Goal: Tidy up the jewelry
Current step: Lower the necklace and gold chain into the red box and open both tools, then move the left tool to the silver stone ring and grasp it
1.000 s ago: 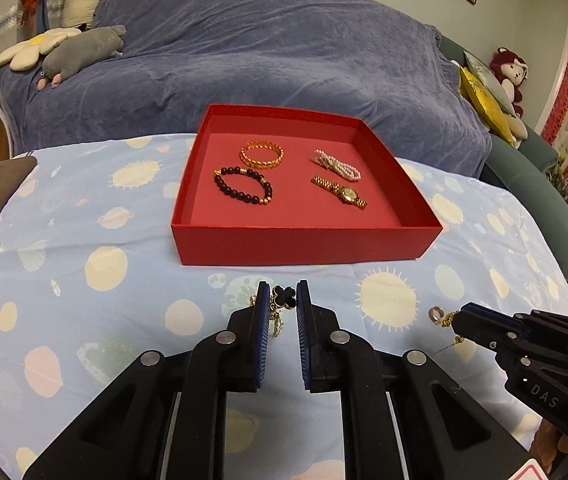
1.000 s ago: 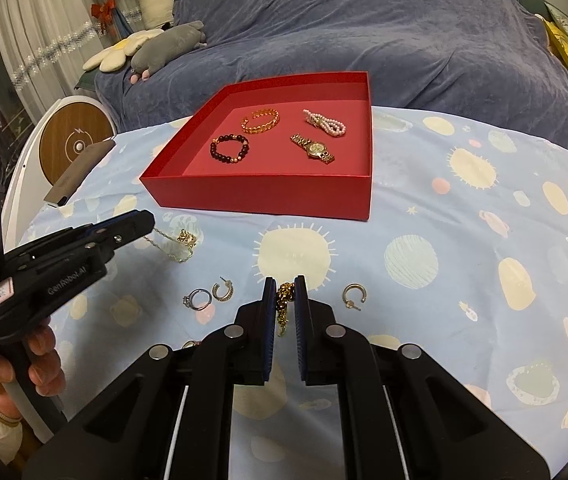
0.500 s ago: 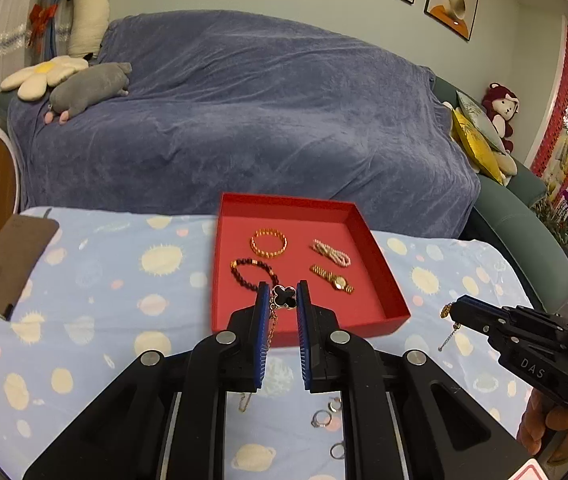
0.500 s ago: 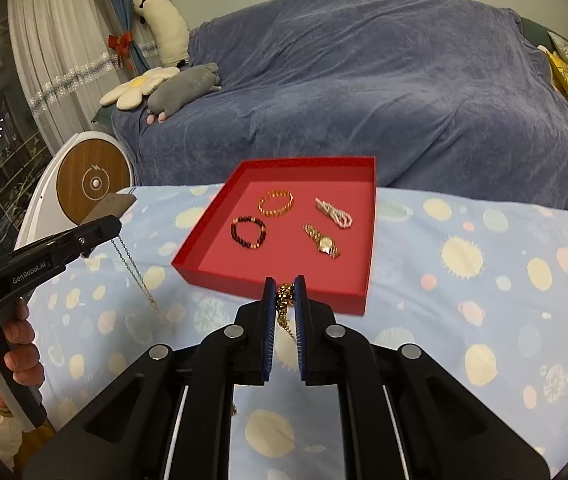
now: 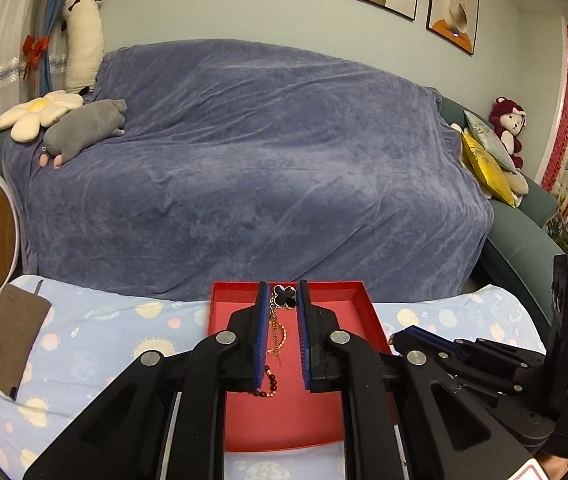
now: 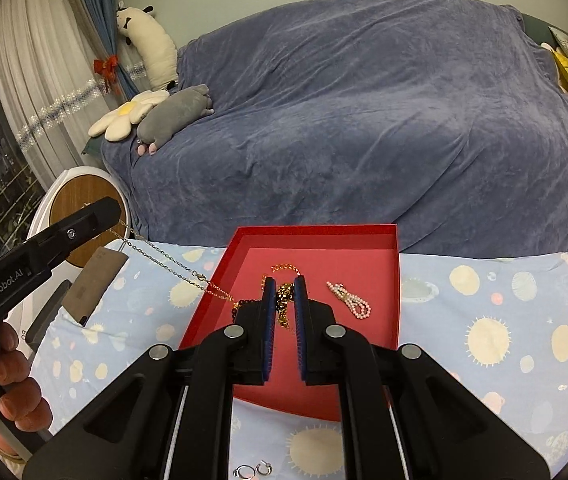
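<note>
My left gripper (image 5: pixel 282 298) is shut on a gold necklace with a black clover pendant (image 5: pixel 284 297) and holds it above the red tray (image 5: pixel 284 420); its chain (image 6: pixel 172 268) hangs down toward the tray's left wall. My right gripper (image 6: pixel 283 294) is shut on a gold chain (image 6: pixel 283 300) above the same red tray (image 6: pixel 398 280). In the tray lie a pearl bracelet (image 6: pixel 350 300), a gold bead bracelet (image 6: pixel 284 268) and a dark bead bracelet (image 5: pixel 268 384), partly hidden by the fingers. The watch is hidden.
The tray stands on a table with a light blue spotted cloth (image 6: pixel 504 320). Two small hoop earrings (image 6: pixel 252 470) lie on the cloth in front of the tray. A brown card (image 6: pixel 92 284) lies at the left edge. A blue-covered sofa (image 6: pixel 364 120) stands behind.
Both grippers rose from the cloth with their necklaces and moved forward over the red tray. The chains now hang over the tray.
</note>
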